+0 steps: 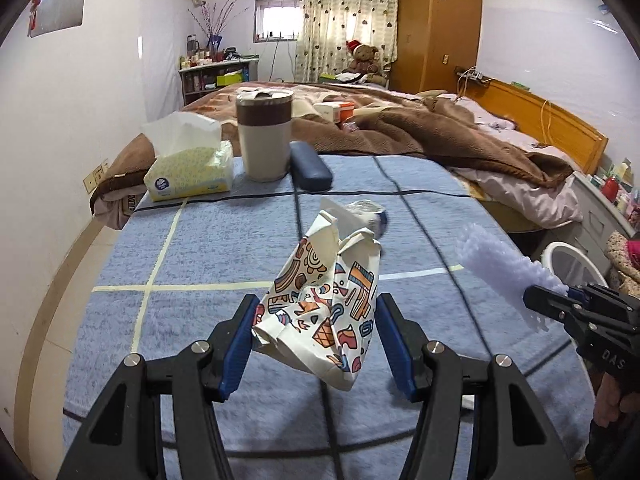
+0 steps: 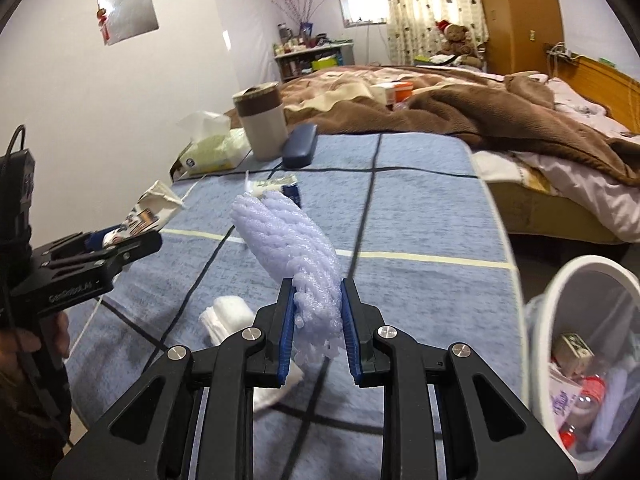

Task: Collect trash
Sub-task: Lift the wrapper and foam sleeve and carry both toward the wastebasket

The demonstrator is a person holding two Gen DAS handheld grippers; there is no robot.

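Trash in both my claws: left claw (image 1: pixel 316 340) clamps the crumpled patterned carton (image 1: pixel 320 308), right claw (image 2: pixel 318 324) pinches the foam net (image 2: pixel 288 240), both above the blue tabletop (image 1: pixel 180 248), bin (image 2: pixel 560 288) at right

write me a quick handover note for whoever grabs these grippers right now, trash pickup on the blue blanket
Left gripper: shut on a crumpled patterned paper cup, held above the blanket.
Right gripper: shut on a white foam net sleeve, also held off the blanket.
White bin: beside the bed on the right, already holding a bottle and wrappers.
Left to do: drop both pieces in the bin, then collect the crumpled blue-and-white wrapper and white tissue wad lying on the blanket.
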